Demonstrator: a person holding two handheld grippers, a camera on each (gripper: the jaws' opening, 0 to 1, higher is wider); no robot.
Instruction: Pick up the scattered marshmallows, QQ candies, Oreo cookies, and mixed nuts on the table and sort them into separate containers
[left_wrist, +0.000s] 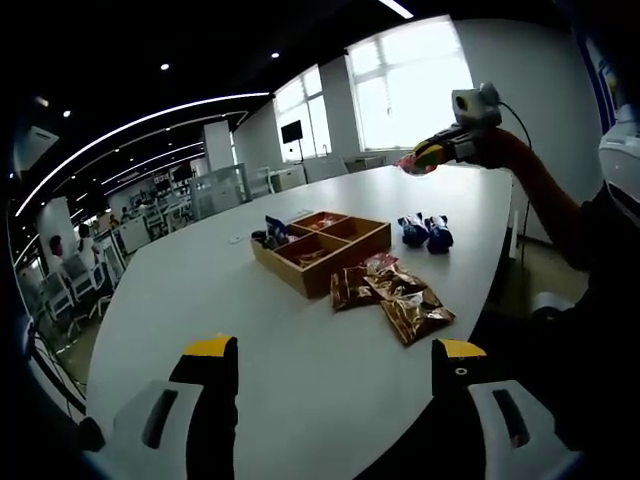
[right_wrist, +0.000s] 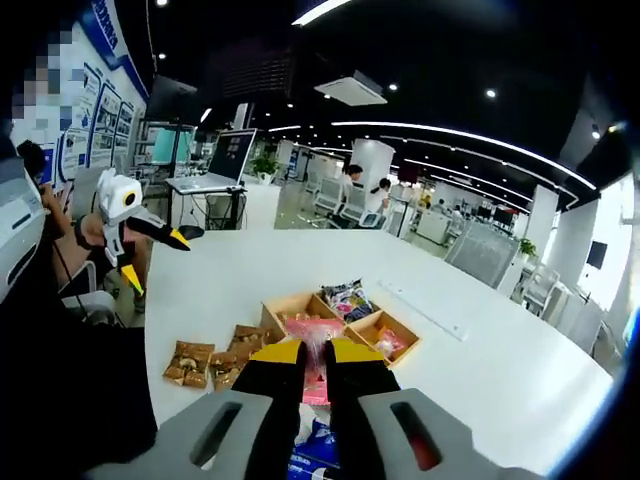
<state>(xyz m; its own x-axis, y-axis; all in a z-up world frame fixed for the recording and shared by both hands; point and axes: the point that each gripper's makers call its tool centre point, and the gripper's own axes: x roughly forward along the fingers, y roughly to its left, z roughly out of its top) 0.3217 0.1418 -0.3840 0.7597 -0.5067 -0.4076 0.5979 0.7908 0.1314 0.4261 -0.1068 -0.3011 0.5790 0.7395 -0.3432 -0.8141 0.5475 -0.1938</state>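
Smooth white table (left_wrist: 300, 340), square-celled wooden tray (left_wrist: 322, 250), crinkly packets (left_wrist: 392, 297)

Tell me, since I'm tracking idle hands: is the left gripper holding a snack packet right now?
No: in the left gripper view the left gripper is open, with only bare table showing between its fingers.

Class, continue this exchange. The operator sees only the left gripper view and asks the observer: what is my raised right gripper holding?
Observer: The right gripper is shut on a pink packet.
Operator: Is it lined up with the tray?
Observer: In the right gripper view, the packet overlaps a compartment of the tray that holds more pink packets.
Operator: Anything under it?
Observer: Blue packets show just below its jaws.
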